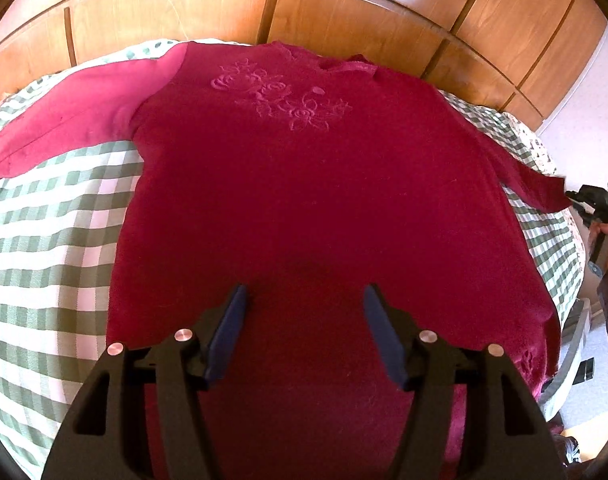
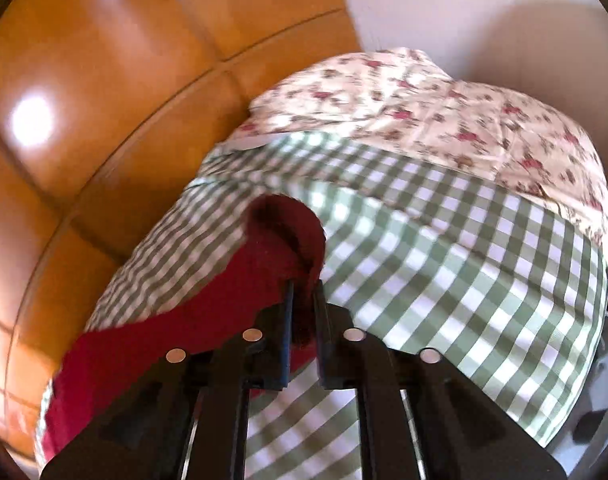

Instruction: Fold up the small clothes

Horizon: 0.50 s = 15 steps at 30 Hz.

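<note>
A: We have the red sweater (image 1: 304, 200) lying flat, front up, on the checked bedspread (image 1: 51, 240); collar at the far side by the wooden wardrobe (image 1: 344, 8), hem near us; left sleeve spread out to the left.

B: Agreed; the left gripper (image 1: 304, 300) hovers over the lower body of the sweater, jaws wide, nothing between them; the cloth lies below the pads, no pinch that we can see.

A: The right gripper (image 2: 304, 292) is narrow and clamped on the cuff of the right sleeve (image 2: 287, 232); the left wrist view shows that sleeve pulled taut off to the right, lifted from the bed.

B: So we judge the step as sleeve fold; the next move likely calls for carrying the cuff across onto the chest, keeping the grip until it lies flat.

A: Edges; right bed edge is close under the right gripper, floral sheet (image 2: 464, 120) beyond at the far right; wardrobe close along the far side.

B: Open room to the left on the bedspread; near hem hangs close to the bed edge, could slip.
</note>
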{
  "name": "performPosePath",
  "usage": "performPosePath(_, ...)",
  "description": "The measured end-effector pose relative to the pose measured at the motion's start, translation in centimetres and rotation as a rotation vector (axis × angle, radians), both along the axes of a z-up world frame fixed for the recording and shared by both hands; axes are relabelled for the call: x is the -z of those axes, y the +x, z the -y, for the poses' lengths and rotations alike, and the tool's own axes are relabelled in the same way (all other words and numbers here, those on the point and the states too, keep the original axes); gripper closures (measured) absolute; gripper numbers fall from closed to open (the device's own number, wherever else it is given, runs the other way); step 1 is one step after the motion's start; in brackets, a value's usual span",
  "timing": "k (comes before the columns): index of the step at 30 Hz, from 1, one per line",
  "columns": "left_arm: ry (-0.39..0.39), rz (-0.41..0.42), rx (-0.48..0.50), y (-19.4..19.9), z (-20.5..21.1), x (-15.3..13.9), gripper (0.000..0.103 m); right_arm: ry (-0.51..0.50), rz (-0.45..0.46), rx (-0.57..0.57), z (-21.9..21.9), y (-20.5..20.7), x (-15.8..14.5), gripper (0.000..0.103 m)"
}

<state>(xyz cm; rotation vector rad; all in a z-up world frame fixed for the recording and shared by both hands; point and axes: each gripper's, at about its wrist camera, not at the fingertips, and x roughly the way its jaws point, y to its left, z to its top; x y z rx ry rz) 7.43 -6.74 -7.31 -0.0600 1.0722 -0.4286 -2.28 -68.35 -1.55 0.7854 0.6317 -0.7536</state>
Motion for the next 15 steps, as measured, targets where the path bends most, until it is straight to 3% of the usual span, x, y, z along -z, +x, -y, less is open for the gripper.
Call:
performPosePath(2,0.003,0.001,-0.001,0.0,0.1,0.0,0.04,0.059,0.064,0.031,-0.3,-1.4,0.8,0.031)
performPosePath(7,0.004,-0.005,0.0,0.2,0.2,0.2,0.039,0.197,0.118,-0.057,-4.6,-1.8,4.4,0.031)
performPosePath(11,0.007,-0.007,-0.001,0.2,0.2,0.2,0.038,0.157,0.071,-0.082,-6.4,1.4,5.7,0.033)
performPosePath(12,0.006,-0.008,-0.005,0.1,0.2,0.2,0.038,0.16,0.073,-0.083,-6.4,2.0,5.6,0.037)
performPosePath(15,0.004,-0.007,-0.014,0.2,0.2,0.4,0.038,0.163,0.008,-0.107,-5.8,4.7,5.7,0.093)
